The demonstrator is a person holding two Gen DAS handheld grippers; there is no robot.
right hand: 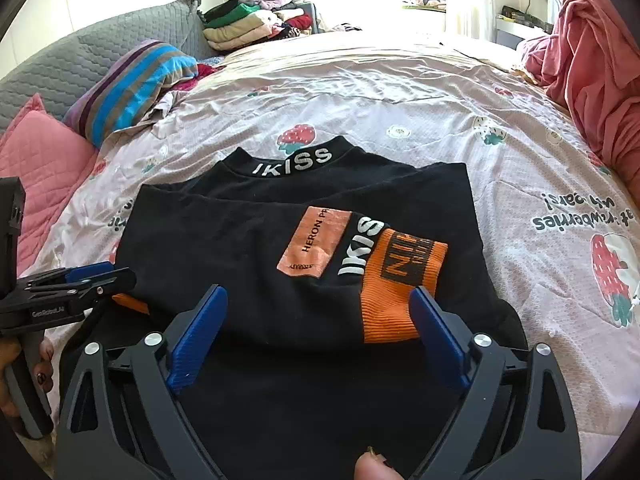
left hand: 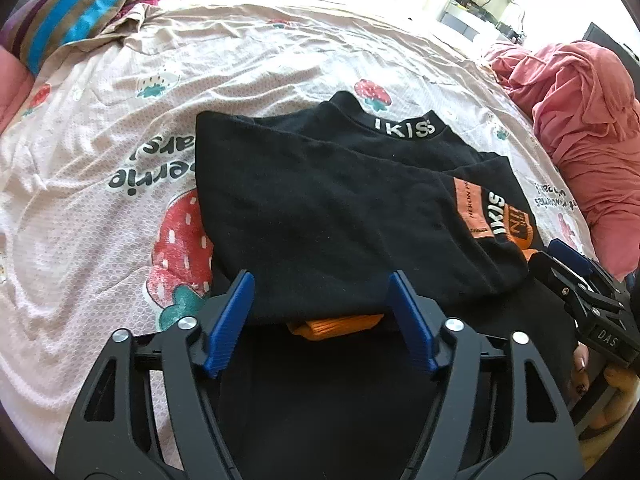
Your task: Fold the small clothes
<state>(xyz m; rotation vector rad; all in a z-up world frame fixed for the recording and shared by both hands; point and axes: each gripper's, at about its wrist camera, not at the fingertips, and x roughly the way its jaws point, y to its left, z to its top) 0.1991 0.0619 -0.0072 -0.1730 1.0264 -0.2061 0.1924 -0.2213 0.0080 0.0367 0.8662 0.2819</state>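
Observation:
A black top (left hand: 320, 200) with a white "IKISS" collar and orange sleeve cuffs lies partly folded on the strawberry-print bedsheet (left hand: 100, 200). My left gripper (left hand: 320, 278) is open, its blue pads standing apart over the near left edge of the fold, where an orange cuff (left hand: 336, 326) peeks out. My right gripper (right hand: 318, 291) is wide open above the near right part of the top (right hand: 240, 248), beside the sleeve's orange cuff (right hand: 400, 280). Neither holds cloth. Each gripper shows in the other's view: the right gripper (left hand: 560, 256) and the left gripper (right hand: 100, 276).
A striped pillow (right hand: 132, 80) and pink quilt (right hand: 40, 160) lie at the left of the bed. A heaped pink blanket (right hand: 592, 60) sits at the right edge. Folded clothes (right hand: 256, 24) are stacked at the far side. A fingertip (right hand: 370, 468) shows at the bottom.

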